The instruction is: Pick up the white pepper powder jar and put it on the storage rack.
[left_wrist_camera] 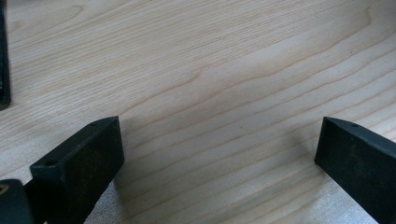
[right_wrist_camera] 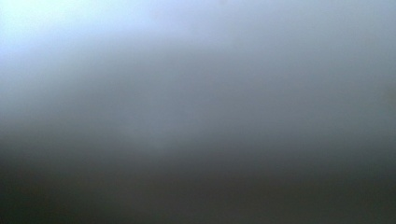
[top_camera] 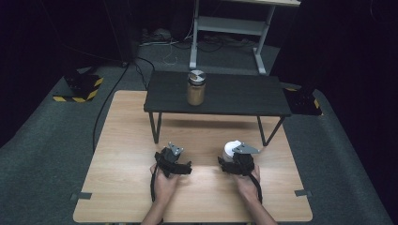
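On the wooden table (top_camera: 126, 154) a person's hands hold both grippers side by side near the front edge. My left gripper (top_camera: 174, 161) points down at bare wood. In the left gripper view it (left_wrist_camera: 219, 140) stands open, jaws wide apart with nothing between them. My right gripper (top_camera: 237, 161) has a white rounded object (top_camera: 230, 149) right at its front, partly under its grey plate. In the right gripper view a blurred pale grey surface (right_wrist_camera: 187, 70) lies very close to the lens. It hides the jaws, so the grip cannot be made out.
A low black bench (top_camera: 244, 96) stands across the far half of the table. A glass jar (top_camera: 196, 88) of tan contents with a metal lid stands on it. Bare wood lies between the bench legs and the grippers. Dark carpet surrounds the table.
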Tool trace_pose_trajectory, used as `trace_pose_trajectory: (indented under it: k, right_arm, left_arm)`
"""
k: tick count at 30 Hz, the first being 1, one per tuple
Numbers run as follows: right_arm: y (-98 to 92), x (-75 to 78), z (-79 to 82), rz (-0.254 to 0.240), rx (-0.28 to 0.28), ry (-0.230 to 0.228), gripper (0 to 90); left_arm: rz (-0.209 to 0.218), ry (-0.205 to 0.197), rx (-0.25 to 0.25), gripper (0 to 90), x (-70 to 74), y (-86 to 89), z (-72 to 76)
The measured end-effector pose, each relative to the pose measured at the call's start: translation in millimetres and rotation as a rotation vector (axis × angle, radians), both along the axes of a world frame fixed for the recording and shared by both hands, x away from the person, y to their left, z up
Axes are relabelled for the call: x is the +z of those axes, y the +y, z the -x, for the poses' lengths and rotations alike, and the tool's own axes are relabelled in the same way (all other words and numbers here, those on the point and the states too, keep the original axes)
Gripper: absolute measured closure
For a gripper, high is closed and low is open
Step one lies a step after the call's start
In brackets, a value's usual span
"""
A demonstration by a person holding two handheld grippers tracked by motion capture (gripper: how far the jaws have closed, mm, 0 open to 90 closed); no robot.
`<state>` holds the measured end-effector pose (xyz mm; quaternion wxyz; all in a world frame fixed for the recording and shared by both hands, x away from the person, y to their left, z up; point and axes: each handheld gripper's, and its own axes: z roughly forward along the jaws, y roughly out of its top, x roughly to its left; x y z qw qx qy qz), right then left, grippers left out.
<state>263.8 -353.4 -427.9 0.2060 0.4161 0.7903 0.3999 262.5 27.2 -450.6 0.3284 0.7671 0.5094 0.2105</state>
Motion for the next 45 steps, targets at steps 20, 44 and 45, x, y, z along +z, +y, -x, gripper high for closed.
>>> trace_pose_trajectory:
  k: [20, 44, 45]
  right_arm:
    - [-0.1, -3.6, 4.5, -0.001, 0.01, -0.028, 30.1]
    - [-4.6, 14.0, 4.7, 0.004, 0.032, -0.05, 30.3]
    - [-5.1, 14.8, 4.6, 0.004, 0.033, -0.052, 30.3]
  left_arm:
    - [0.0, -0.001, 0.001, 1.2, -0.1, 0.0, 0.1]
    - [0.001, -0.001, 0.001, 1.3, -0.1, 0.0, 0.1]
    - [0.001, -0.001, 0.001, 1.3, -0.1, 0.0, 0.1]
